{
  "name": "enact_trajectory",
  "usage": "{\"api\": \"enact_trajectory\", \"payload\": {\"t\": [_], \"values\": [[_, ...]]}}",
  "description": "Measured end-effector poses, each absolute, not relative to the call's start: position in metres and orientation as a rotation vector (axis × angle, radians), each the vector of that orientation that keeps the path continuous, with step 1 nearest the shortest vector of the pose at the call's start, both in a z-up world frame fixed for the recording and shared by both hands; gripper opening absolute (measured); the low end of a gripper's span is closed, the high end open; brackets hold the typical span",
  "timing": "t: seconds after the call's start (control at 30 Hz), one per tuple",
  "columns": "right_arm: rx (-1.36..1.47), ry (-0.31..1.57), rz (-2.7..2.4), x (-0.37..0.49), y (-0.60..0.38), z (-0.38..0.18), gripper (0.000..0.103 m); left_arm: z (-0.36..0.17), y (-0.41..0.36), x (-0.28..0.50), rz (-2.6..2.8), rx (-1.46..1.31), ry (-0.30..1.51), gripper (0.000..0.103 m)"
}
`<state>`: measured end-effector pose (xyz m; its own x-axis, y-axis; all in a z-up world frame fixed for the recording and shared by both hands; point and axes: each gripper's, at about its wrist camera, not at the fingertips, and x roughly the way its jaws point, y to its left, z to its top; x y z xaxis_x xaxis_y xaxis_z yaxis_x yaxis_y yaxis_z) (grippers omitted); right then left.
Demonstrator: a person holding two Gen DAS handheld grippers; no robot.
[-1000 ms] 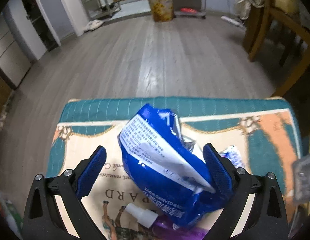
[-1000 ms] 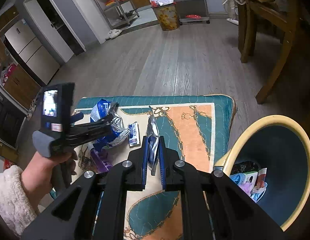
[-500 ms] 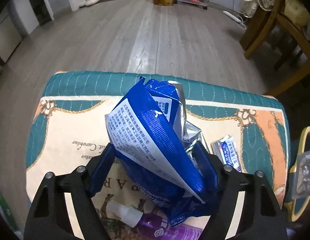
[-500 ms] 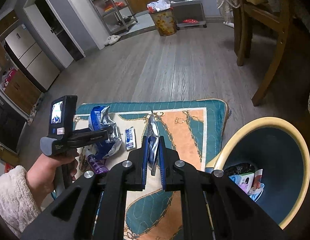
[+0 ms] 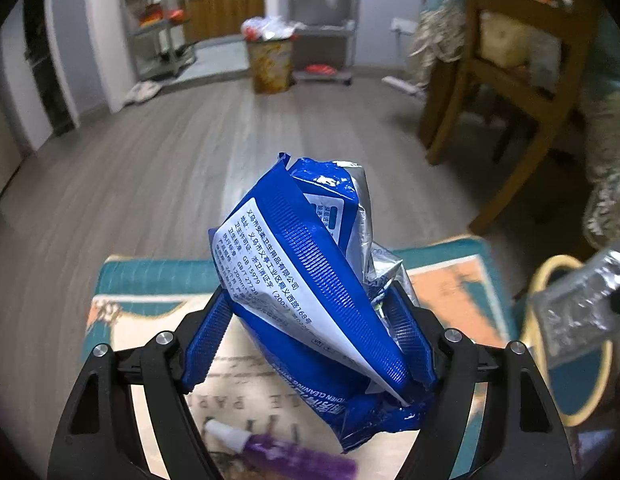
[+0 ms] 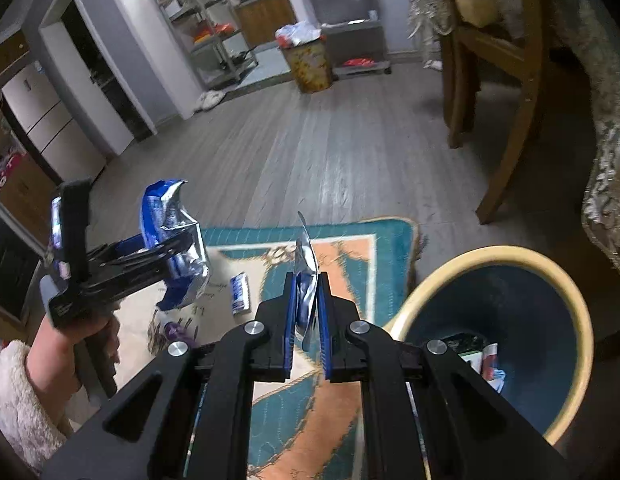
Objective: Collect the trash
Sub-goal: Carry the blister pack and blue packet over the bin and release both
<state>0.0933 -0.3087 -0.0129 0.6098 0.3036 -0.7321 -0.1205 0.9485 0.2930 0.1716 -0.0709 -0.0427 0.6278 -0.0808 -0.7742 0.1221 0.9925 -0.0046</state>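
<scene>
A person holds two grippers above a patterned rug (image 6: 362, 240). The left gripper (image 5: 310, 336) clamps a crumpled blue wipes packet (image 5: 310, 280), lifted clear of the rug. The right gripper (image 6: 307, 312) pinches a thin silver wrapper (image 6: 305, 256) beside a yellow-rimmed bin (image 6: 582, 320). A small white-and-blue sachet (image 6: 239, 294) and a purple spray bottle (image 5: 293, 454) lie on the rug.

The purple bottle (image 5: 293, 454) by the rug's (image 5: 149, 276) near edge is blurred, its lower end cut off. The blue bag (image 5: 310, 300) hides the rug's middle. What lies inside the bin (image 6: 570, 292) is too small to tell.
</scene>
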Motion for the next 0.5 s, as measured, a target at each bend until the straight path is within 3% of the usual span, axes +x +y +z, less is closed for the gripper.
{"api": "enact_trajectory", "payload": {"t": [0.5], "values": [[0.287, 0.794, -0.001, 0.067, -0.401, 0.014, 0.009, -0.016, -0.173, 0.118, -0.475, 0.124, 0.777, 0.078]]}}
